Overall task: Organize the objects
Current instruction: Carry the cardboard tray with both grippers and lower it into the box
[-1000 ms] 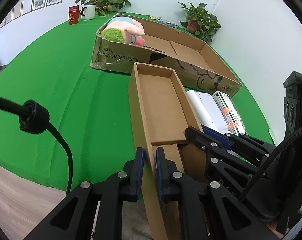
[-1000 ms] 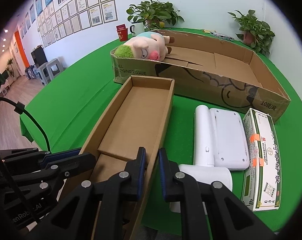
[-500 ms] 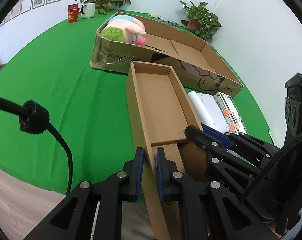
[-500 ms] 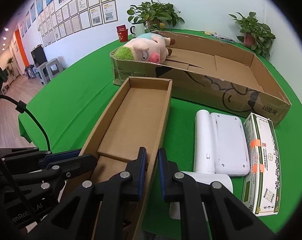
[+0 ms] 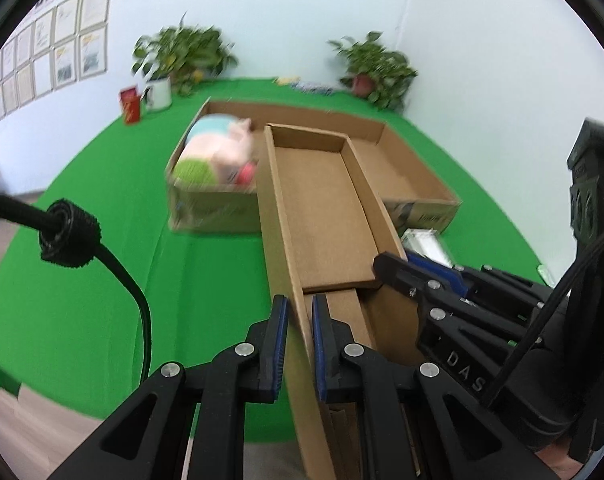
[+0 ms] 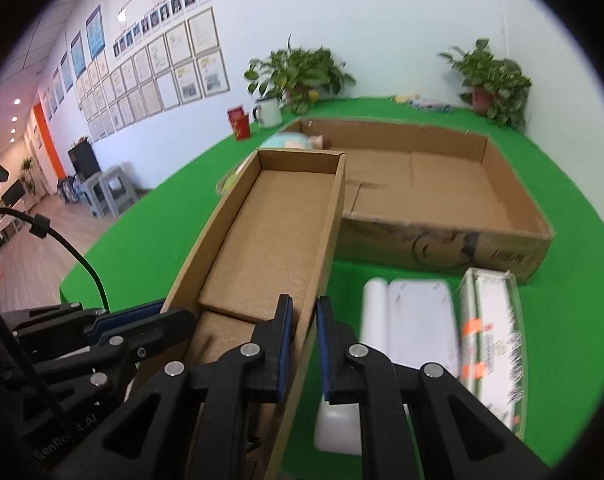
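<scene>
- Gripping long side walls of narrow open brown cardboard tray (image 5: 322, 200): left hand-held gripper (image 5: 297, 344) clamps left wall, right hand-held gripper (image 6: 304, 348) clamps right wall, both near the close end.
- Tray sits raised over green table (image 5: 81, 240), far end overlapping large shallow cardboard box (image 6: 442, 184).
- Likely light, stiff; thin walls may flex, so two-sided hold suits.

Two potted plants (image 6: 302, 74), white mug (image 6: 267, 113) (enamel-looking), red box (image 6: 239, 123), framed certificates (image 6: 173, 68)
</scene>
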`<act>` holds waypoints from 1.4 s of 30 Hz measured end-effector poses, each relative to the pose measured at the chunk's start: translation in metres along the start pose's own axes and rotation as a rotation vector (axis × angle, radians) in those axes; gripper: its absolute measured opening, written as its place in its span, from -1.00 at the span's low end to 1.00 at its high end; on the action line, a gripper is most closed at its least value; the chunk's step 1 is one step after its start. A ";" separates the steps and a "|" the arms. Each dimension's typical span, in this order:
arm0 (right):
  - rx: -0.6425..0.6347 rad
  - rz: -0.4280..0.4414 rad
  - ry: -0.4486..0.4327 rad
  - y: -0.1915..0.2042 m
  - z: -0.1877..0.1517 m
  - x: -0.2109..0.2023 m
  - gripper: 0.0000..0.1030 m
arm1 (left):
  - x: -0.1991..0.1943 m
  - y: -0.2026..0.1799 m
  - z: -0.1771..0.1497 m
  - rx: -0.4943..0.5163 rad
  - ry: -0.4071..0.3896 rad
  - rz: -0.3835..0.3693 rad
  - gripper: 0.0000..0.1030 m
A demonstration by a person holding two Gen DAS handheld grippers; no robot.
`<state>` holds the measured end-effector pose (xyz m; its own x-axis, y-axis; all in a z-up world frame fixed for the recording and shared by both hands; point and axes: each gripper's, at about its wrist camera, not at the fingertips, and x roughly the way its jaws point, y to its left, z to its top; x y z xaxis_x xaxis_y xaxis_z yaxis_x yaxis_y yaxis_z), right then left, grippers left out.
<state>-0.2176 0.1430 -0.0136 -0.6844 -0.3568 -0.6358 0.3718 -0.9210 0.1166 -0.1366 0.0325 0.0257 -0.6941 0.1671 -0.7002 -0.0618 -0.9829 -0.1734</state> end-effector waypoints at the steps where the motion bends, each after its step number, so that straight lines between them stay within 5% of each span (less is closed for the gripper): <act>1: -0.002 -0.012 -0.019 -0.001 0.005 -0.004 -0.79 | 0.000 -0.003 0.004 0.004 -0.007 -0.008 -0.83; 17: 0.005 -0.107 -0.155 -0.019 0.070 -0.021 -0.79 | -0.008 -0.013 0.098 0.056 -0.099 -0.139 -0.84; 34: 0.000 -0.109 -0.224 -0.032 0.144 -0.012 -0.80 | -0.012 -0.021 0.207 0.125 -0.166 -0.080 -0.83; 42: 0.032 -0.069 -0.151 -0.058 0.167 0.024 -0.81 | 0.029 -0.024 0.254 0.164 -0.115 -0.042 -0.80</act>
<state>-0.3599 0.1614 0.0916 -0.7952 -0.3097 -0.5212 0.3020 -0.9478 0.1024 -0.3373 0.0417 0.1851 -0.7654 0.2073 -0.6092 -0.2018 -0.9763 -0.0787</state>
